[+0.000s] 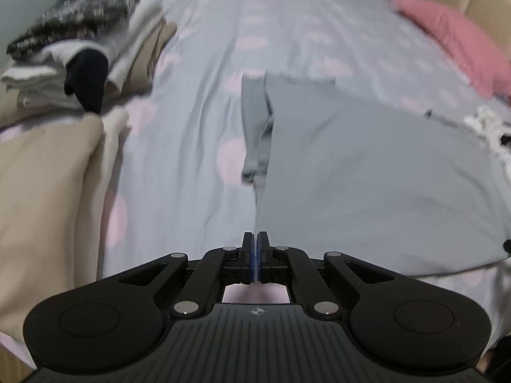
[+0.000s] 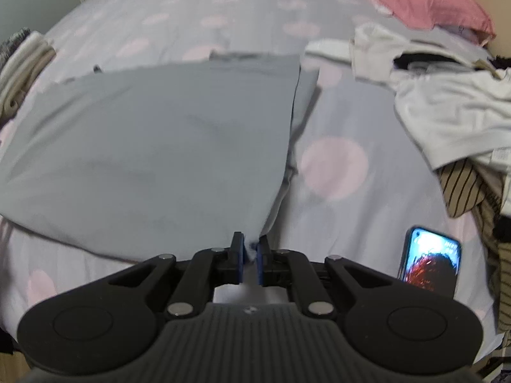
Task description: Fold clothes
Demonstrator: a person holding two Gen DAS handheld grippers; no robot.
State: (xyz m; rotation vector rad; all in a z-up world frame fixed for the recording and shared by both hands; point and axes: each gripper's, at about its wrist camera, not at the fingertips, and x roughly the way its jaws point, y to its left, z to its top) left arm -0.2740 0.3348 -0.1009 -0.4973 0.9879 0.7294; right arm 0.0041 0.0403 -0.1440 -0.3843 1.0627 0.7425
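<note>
I pinch both near corners of the plain grey cotton T-shirt [image 1: 367,172], mid-frame on the dotted bedsheet [image 1: 198,102], left gripper [image 1: 255,239] and right gripper [image 2: 249,243] clamped on its hem, spreading it taut for folding.

Words to read: none in either view.
Phone [image 2: 431,260]: its screen is lit with red and dark shapes, but no letters or numbers can be made out.
Left tool [image 1: 255,239]: a small round mark sits on its black body, too tiny to read.
Right tool [image 2: 249,242]: the same small mark, too tiny to read.
</note>
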